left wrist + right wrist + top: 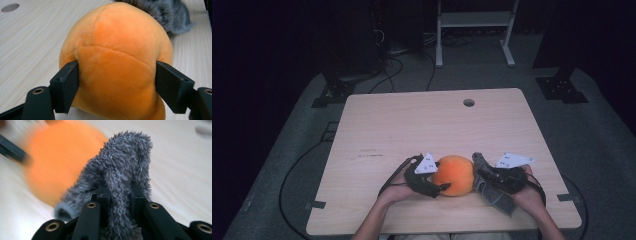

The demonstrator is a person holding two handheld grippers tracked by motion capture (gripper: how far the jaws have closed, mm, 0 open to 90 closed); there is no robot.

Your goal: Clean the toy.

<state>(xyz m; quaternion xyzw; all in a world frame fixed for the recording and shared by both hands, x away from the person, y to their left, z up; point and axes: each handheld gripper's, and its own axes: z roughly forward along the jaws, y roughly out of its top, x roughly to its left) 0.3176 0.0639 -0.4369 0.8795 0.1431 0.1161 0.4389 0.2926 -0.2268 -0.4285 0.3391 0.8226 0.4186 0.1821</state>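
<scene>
Near the worktop's [377,125] front edge, the left tongs [443,187] pinch an orange plush toy [454,174] from both sides. Just right of it, the right tongs [482,171] clamp a grey fuzzy cloth [498,198], touching the toy.

We see the plush ball [454,175] on the desk [412,125] near its front edge, left hand-held gripper [438,188] around its left side. The fuzzy cloth [492,192] lies just right of it, touching, in the right hand-held gripper [482,172].
</scene>
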